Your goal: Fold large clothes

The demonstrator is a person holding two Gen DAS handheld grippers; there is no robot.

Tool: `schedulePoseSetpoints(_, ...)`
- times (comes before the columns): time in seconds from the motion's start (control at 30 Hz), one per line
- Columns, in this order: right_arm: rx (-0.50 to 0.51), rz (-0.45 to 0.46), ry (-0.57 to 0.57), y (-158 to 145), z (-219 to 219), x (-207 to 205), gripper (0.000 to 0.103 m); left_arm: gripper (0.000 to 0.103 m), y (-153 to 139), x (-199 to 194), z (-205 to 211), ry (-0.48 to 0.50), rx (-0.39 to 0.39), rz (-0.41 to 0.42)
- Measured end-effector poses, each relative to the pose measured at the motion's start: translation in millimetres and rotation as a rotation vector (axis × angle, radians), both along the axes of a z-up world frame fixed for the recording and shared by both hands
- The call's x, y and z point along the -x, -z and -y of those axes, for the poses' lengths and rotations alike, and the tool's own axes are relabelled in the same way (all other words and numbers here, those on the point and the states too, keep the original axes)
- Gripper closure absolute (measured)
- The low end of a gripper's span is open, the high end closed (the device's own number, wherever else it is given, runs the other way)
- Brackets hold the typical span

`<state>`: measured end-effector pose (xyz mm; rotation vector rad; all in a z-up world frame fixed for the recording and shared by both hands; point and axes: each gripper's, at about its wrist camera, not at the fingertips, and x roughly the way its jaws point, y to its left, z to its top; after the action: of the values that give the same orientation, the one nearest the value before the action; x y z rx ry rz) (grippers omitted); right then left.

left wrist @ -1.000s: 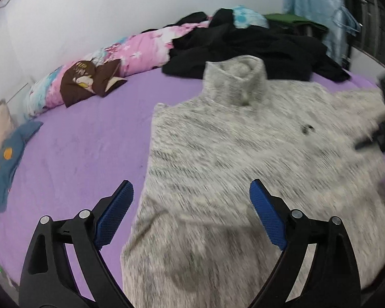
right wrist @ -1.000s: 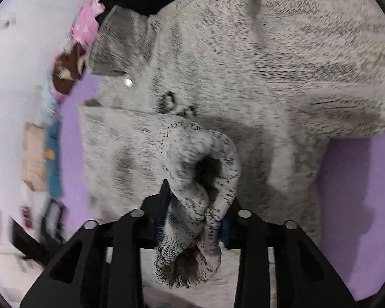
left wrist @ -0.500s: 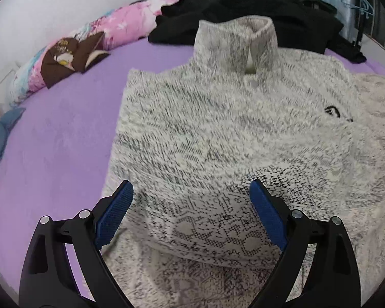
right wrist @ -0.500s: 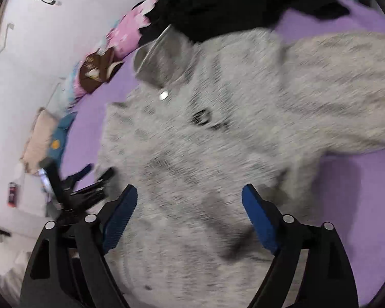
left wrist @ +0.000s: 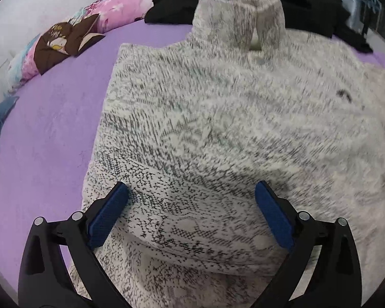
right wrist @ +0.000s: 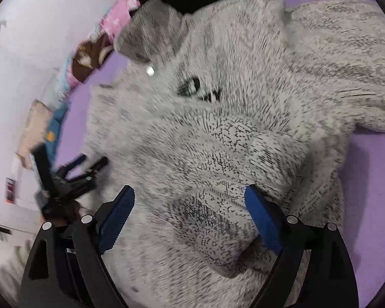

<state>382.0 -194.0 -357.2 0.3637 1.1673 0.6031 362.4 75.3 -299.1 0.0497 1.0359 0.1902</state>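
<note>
- Right gripper (right wrist: 190, 213) jaws opening, nothing clamped now; sleeve cuff (right wrist: 218, 231) let go a second ago, lying loose between the pads on the sweater's front
- Left gripper (left wrist: 191, 217) jaws opening over the folded sleeve (left wrist: 187, 220), lower than before
- Grey sweater (left wrist: 231, 115) flat mid-bed (left wrist: 43, 133), collar toward the far edge; both sleeves folded in, likely body fold next

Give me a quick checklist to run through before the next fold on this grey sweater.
1. Left gripper free of cloth: ok; its jaws are opening over the sweater, pads clear.
2. Right gripper has let go: ok; its jaws are opening, with the sleeve lying loose between them.
3. Sleeve folded onto the body: ok, though bunched.
4. Collar flat: ok.
5. Other sleeve folded in: not ok; it is spread out on the purple sheet.
6. Hem straight: cannot tell.
</note>
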Motion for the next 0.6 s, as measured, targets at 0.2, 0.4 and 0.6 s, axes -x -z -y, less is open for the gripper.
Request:
schedulePoseSetpoints(0.2,-0.053,0.094,0.127,-37,81,11,0.013,0.007,-34,5,21,0.014,0.024,0.064)
schedulePoseSetpoints(0.4,-0.143,0.144,0.402,-55,216,19,0.013,0.007,-46,3,62,0.058,0.093,0.074)
schedulePoseSetpoints(0.6,-0.321,0.148,0.715,-52,346,21,0.013,0.007,-34,4,112,0.158,0.107,0.038)
